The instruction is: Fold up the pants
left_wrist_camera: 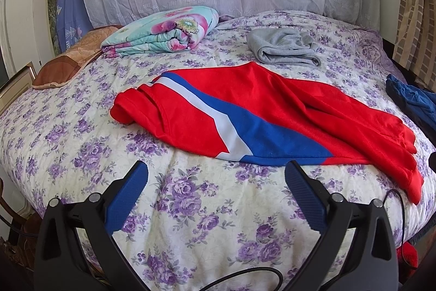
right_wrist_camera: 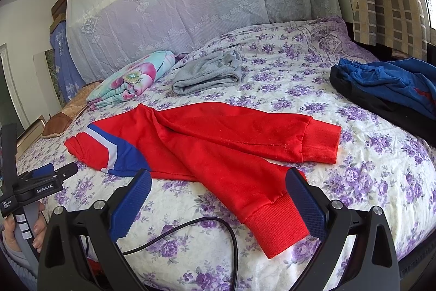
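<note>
Red pants (left_wrist_camera: pixel 272 105) with a blue and white stripe lie spread on the floral bed, waist to the left, legs to the right. In the right wrist view the pants (right_wrist_camera: pixel 218 138) show two legs slightly apart, with ribbed cuffs; the near cuff (right_wrist_camera: pixel 275 225) lies between my right fingers. My left gripper (left_wrist_camera: pixel 216 179) is open and empty, hovering just short of the pants' near edge by the stripe. My right gripper (right_wrist_camera: pixel 219 187) is open, above the near leg. The left gripper also shows at the left of the right wrist view (right_wrist_camera: pixel 51 173).
The floral bedspread (left_wrist_camera: pixel 190 209) covers the bed. A folded grey garment (left_wrist_camera: pixel 283 49) and a folded floral blanket (left_wrist_camera: pixel 163 32) lie at the back. A blue and black garment pile (right_wrist_camera: pixel 389 89) lies at the right. A black cable (right_wrist_camera: pixel 207 231) runs over the near edge.
</note>
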Tool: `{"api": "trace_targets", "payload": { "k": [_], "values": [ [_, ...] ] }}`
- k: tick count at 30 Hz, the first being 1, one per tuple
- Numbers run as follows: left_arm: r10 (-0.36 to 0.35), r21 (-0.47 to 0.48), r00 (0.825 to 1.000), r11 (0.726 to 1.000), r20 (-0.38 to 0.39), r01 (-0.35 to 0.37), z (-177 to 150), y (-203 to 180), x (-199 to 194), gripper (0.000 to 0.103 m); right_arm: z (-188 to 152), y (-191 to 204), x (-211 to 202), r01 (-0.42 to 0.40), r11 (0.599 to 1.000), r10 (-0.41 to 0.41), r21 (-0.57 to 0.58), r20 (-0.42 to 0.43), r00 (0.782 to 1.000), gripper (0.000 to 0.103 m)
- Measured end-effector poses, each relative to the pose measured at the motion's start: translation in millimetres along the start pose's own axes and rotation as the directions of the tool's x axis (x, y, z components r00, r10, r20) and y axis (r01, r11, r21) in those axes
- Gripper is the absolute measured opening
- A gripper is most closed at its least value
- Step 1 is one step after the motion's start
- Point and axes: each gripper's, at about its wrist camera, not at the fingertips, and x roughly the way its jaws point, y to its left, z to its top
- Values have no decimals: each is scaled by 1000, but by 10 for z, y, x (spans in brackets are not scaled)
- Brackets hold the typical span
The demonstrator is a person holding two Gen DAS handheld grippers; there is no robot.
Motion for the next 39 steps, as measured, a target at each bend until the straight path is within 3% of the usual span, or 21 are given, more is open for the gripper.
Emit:
{"api": "trace_targets", "payload": {
  "k": [5,9,14,18,21,26,29,30,31,32,35,39],
  "values": [
    [-5,-13,1000,1000,-22,5,-34,67,120,98,43,-124,-39,10,1000,-10,-9,60,998,99],
    [-10,-64,998,998,-69,6,15,212,324,98,122,-415,11,76,997,-75,-6,100,992,99],
    [-39,-124,992,992,-117,25,48,412,536,98,82,-800,63,-21,997,19,76,31,999,99],
    [-50,-139,987,990,-156,29,123,501,697,98,-19,-724,81,-85,994,88,64,-51,995,99],
    [-65,-143,984,989,-167,41,163,521,763,98,-168,-673,100,-30,999,34,23,-149,988,99],
    [-92,-143,975,988,-202,64,172,494,912,98,-337,-807,88,0,995,21,95,-218,976,97],
    [-101,-146,969,987,-226,69,141,475,996,98,-411,-716,311,-51,993,75,105,-243,967,71],
    [-98,-140,969,988,-228,67,129,466,1000,98,-425,-645,375,-74,993,93,92,-224,970,51],
    [-94,-133,969,989,-229,64,124,461,1000,98,-418,-587,435,-86,994,100,75,-211,972,43],
    [-93,-131,969,989,-230,64,125,464,996,98,-393,-542,467,-111,992,121,63,-193,974,26],
    [-97,-146,973,987,-210,67,174,530,961,98,-181,-478,412,-178,983,183,51,-133,974,21],
    [-95,-182,979,981,-182,62,332,654,982,98,228,-483,201,-174,984,174,-22,-33,984,21]
  ]
}}
